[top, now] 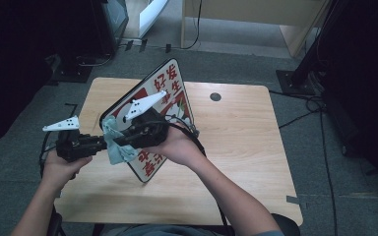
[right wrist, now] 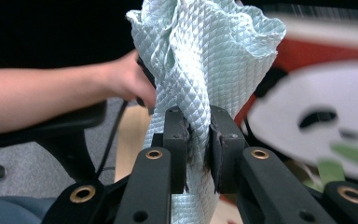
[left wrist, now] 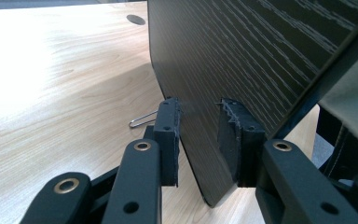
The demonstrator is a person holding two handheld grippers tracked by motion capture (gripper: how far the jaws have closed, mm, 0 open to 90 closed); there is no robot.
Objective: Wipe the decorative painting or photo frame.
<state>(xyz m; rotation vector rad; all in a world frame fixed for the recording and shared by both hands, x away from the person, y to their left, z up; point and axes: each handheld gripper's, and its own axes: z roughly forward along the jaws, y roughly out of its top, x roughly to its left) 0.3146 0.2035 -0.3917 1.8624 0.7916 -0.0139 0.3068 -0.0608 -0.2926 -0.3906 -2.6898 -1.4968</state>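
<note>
Right gripper (right wrist: 198,154): we see both jaws pinching a pale green quilted cloth (right wrist: 200,60), which bunches up above the pads. Cloth sits against the printed face of the sign board (top: 150,123), approx. at its left edge. Board stands tilted on the table (top: 246,147), lower corner near the front edge, left of centre. Left gripper (left wrist: 200,140): jaws straddle the board's dark back edge w/ pads close on each side; we cannot tell if they press. A wire clip (left wrist: 142,120) lies on the table behind it.
</note>
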